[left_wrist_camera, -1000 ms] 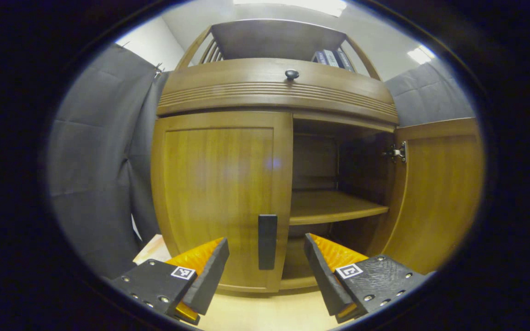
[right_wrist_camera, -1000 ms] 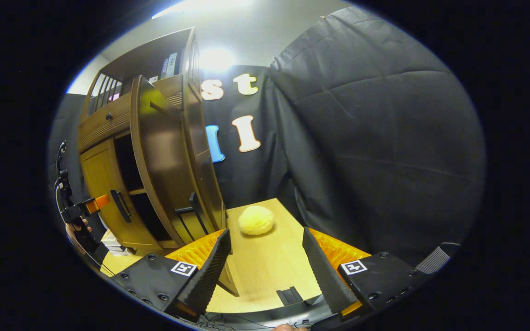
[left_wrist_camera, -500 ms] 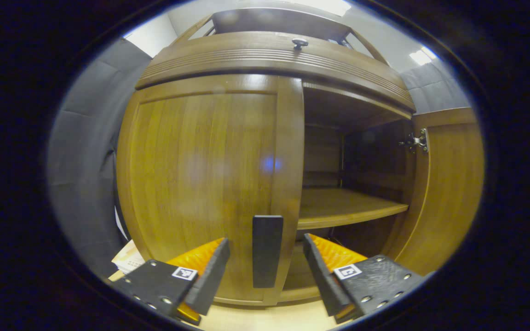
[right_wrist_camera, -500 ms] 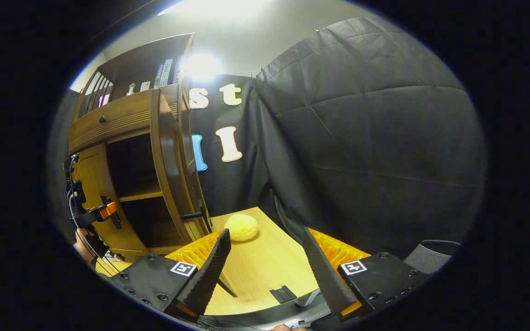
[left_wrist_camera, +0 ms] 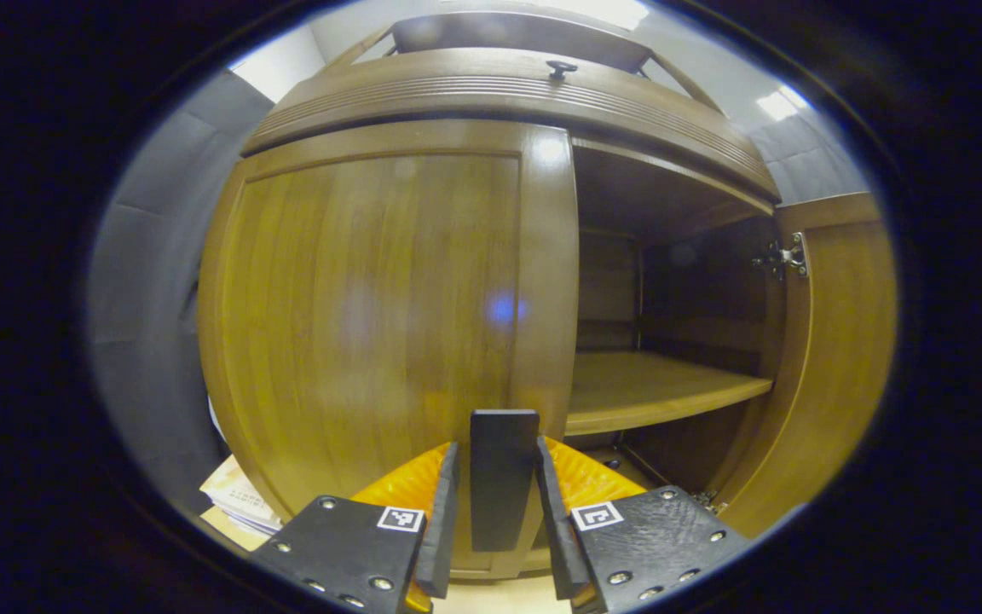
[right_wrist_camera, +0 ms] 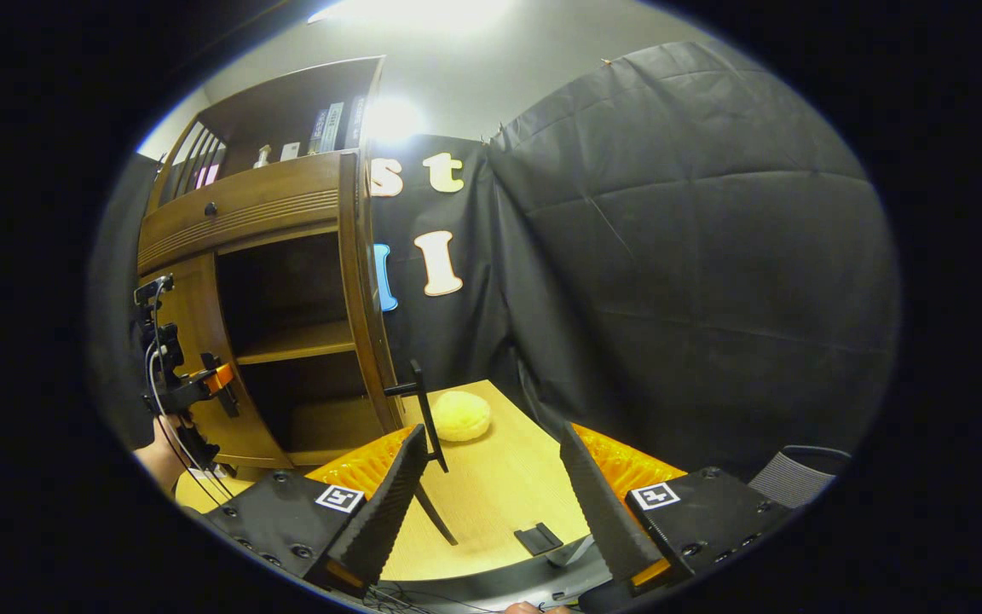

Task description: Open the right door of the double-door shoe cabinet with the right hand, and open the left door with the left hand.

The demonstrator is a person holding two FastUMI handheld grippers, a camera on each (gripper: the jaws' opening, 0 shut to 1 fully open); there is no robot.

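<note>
there, flat dark handle (left_wrist_camera: 503,477) on glossy wood

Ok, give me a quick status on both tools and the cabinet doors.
Left tool shut on left door handle; left door closed. Right tool open, empty. Right door open. Nothing in the way.

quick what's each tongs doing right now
Left tongs: closed on the left door handle.
Right tongs: open, holding nothing.
</note>
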